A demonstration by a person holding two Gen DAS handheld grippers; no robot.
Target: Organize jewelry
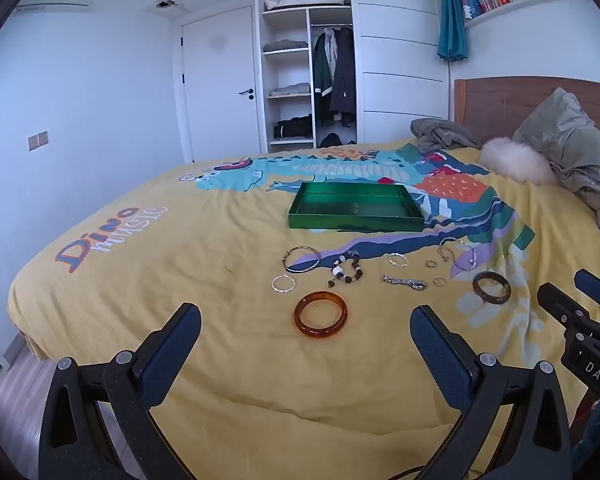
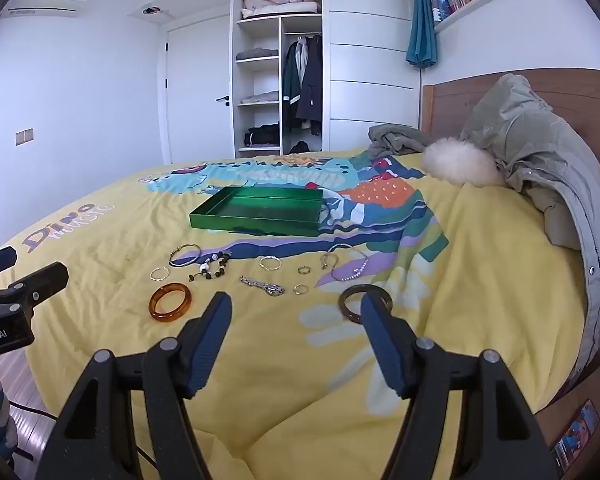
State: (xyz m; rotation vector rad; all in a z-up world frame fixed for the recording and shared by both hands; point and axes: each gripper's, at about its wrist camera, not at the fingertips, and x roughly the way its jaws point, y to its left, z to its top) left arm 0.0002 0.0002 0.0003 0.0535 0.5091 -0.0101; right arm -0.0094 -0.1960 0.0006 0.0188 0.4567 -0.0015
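A green tray (image 1: pixel 356 224) (image 2: pixel 256 225) lies on the yellow bedspread, and nothing shows inside it. In front of it lie several pieces of jewelry: an amber bangle (image 1: pixel 320 314) (image 2: pixel 170 302), a dark bangle (image 1: pixel 491 287) (image 2: pixel 350 304), a bead bracelet (image 1: pixel 346 270) (image 2: pixel 214 267), silver bangles (image 1: pixel 301 259) (image 2: pixel 185 255), a silver chain (image 1: pixel 404 281) (image 2: pixel 262 285) and small rings. My left gripper (image 1: pixel 306 316) is open above the bed, just short of the amber bangle. My right gripper (image 2: pixel 296 304) is open, its right finger overlapping the dark bangle.
A grey jacket with a fur trim (image 2: pixel 460 164) and a grey garment (image 1: pixel 444 134) lie by the wooden headboard at the right. An open wardrobe (image 1: pixel 308 56) and a door stand beyond the bed. The bed's near edge drops to the floor at the left.
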